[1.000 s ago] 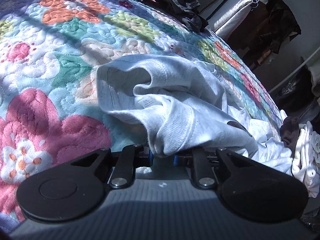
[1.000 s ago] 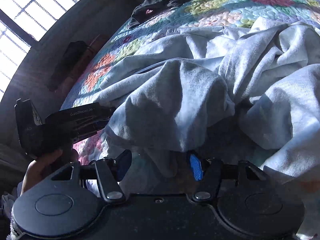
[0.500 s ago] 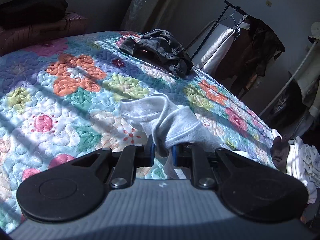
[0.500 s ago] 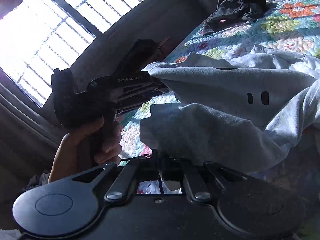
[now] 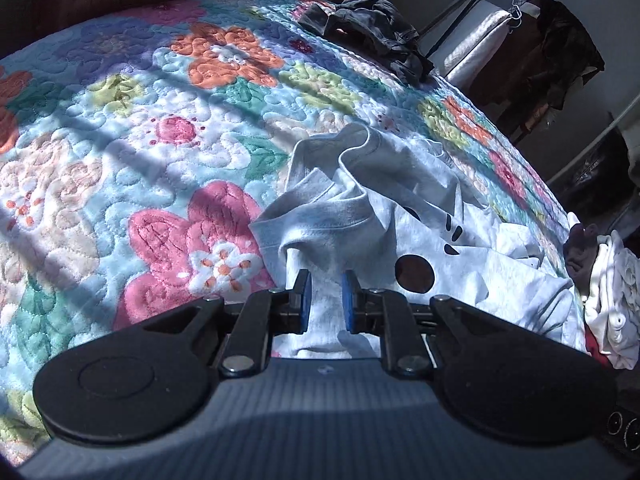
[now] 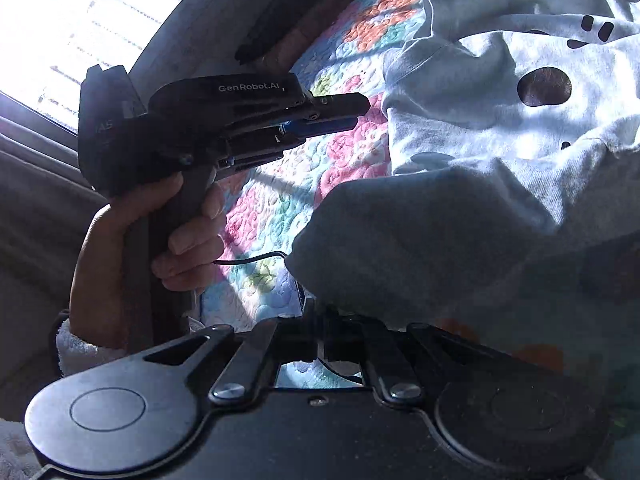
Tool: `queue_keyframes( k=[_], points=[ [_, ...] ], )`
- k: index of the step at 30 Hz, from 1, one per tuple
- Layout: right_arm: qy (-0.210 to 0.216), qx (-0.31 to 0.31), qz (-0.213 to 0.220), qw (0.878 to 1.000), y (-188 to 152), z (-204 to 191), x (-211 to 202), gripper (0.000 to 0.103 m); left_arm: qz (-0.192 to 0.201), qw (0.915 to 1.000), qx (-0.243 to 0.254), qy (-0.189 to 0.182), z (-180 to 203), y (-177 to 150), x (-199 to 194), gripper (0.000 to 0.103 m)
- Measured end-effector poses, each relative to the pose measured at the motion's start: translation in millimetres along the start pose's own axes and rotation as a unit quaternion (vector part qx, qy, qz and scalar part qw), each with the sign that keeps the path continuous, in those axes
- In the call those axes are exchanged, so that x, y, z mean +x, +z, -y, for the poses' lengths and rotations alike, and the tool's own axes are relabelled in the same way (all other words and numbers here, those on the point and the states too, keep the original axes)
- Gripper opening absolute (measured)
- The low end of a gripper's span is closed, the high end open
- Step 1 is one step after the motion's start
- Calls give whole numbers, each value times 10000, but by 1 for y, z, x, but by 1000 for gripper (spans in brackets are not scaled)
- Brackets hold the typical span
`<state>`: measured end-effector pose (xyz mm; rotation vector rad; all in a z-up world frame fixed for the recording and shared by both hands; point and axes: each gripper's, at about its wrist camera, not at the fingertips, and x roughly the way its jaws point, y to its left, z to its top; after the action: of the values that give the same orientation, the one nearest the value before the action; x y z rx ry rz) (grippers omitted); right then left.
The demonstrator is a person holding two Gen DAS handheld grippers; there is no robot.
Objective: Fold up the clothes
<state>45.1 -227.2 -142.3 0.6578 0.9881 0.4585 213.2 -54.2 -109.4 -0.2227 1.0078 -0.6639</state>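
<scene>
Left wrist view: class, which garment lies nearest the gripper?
The pale grey spotted sweatshirt, right at the left gripper fingertips; the dark garment lies far across the quilt, the white pile off to the right.

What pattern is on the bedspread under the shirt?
The bedspread is quilted with big flowers in pink, orange, green and blue, clearest in the left wrist view.

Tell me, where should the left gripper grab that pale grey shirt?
Probably the ribbed neckband of the shirt, approached low over the quilt from where the left gripper sits: that thick edge stands up in a fold, so one finger could slip beneath.
</scene>
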Motion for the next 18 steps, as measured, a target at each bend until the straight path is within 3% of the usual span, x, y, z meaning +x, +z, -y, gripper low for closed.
queue_keyframes(
  k=[4,6,8,12,16,18],
  points=[
    [-370,-398,31,9985,-2,-5,-9,12,-277,9989,213,-305,20,-6,14,15],
    [-851,-749,364,9929,1,-2,-35,38,-308,9977,544,-280,33,-11,18,15],
    [-1428,-894,831,9822,-2,7,-67,51,-287,9955,881,-214,45,-18,18,16],
    [-2374,-600,1362,9599,-11,31,-123,53,-215,9919,1194,-363,62,-26,16,19],
    [-3236,-230,1740,9298,-22,61,-166,53,-210,9870,1463,-626,77,-34,22,37],
    [-3716,-132,1763,9114,-31,75,-186,54,-309,9841,1600,-704,84,-42,30,38]
  ],
)
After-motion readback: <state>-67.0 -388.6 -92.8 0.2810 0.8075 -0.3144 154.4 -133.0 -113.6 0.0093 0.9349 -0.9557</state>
